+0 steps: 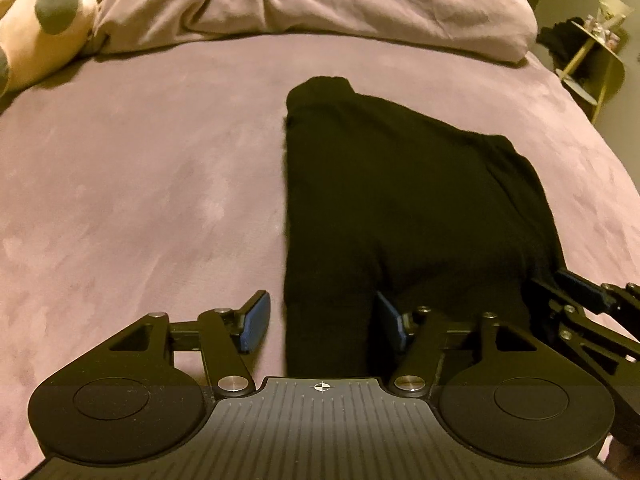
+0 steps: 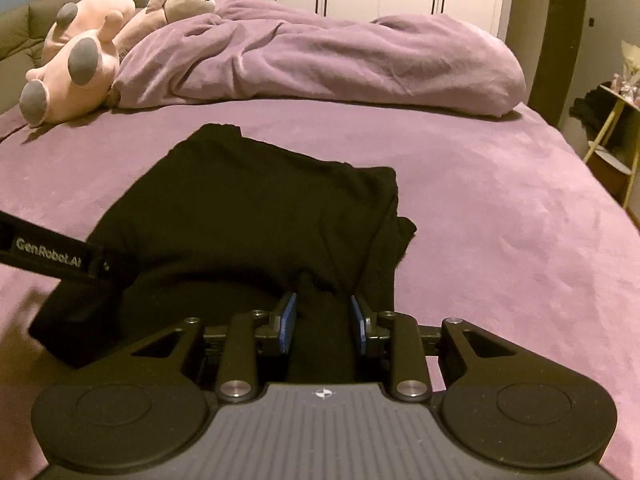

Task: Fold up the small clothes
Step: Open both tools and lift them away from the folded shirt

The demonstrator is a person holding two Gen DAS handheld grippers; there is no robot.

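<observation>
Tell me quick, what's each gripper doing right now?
Left gripper: open, black garment edge between its fingers, not pinched.
Right gripper: closed on a fold of the garment.

Both wrist views low over bed (image 1: 160, 160)

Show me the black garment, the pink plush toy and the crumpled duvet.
Black garment (image 2: 248, 208): right wrist view, middle of the folded cloth.
Plush toy (image 2: 84, 60): right wrist view, on a grey foot pad.
Duvet (image 2: 320, 64): right wrist view, middle of the crumpled heap.

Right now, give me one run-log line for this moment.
left gripper: jaws open, astride near edge of black garment | right gripper: jaws shut on garment fold | surface: purple bed
</observation>
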